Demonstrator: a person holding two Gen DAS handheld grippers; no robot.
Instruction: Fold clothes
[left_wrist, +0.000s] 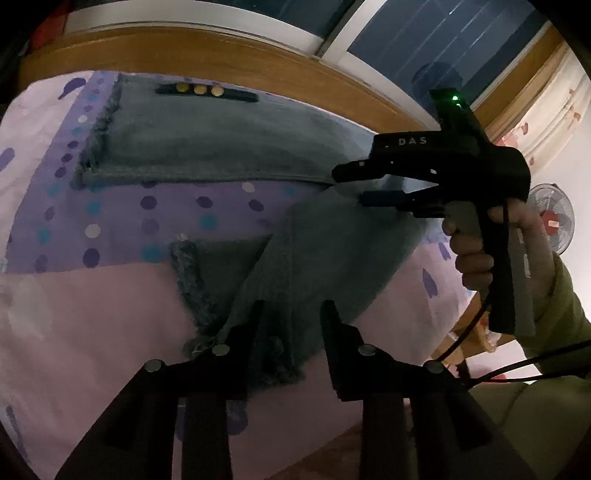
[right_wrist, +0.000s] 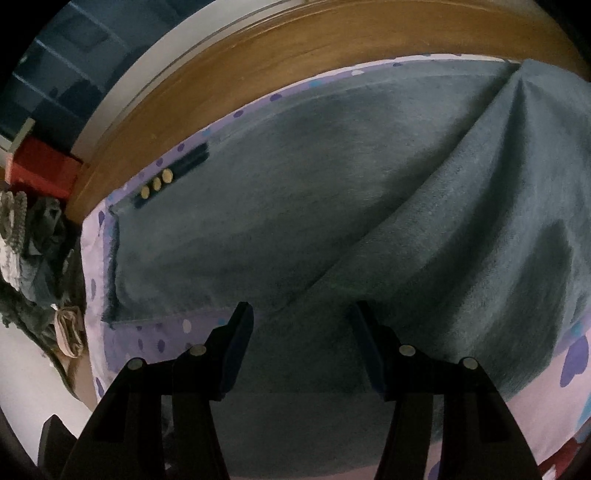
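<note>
Lying across my dotted bedsheet (left_wrist: 122, 210), the grey-blue fringed garment (left_wrist: 221, 147) has one end lifted. My left claw (left_wrist: 291, 314) straddles its fringed corner, released, pads apart from the cloth. My right claw (right_wrist: 301, 317) hangs spread wide over the fabric, gripping nothing.

Right gripper (left_wrist: 364, 186): matte black, pistol grip, white "DAS" lettering, green LED on top, black cable trailing toward 5 o'clock; sleeve (left_wrist: 561, 314) olive-green.
</note>
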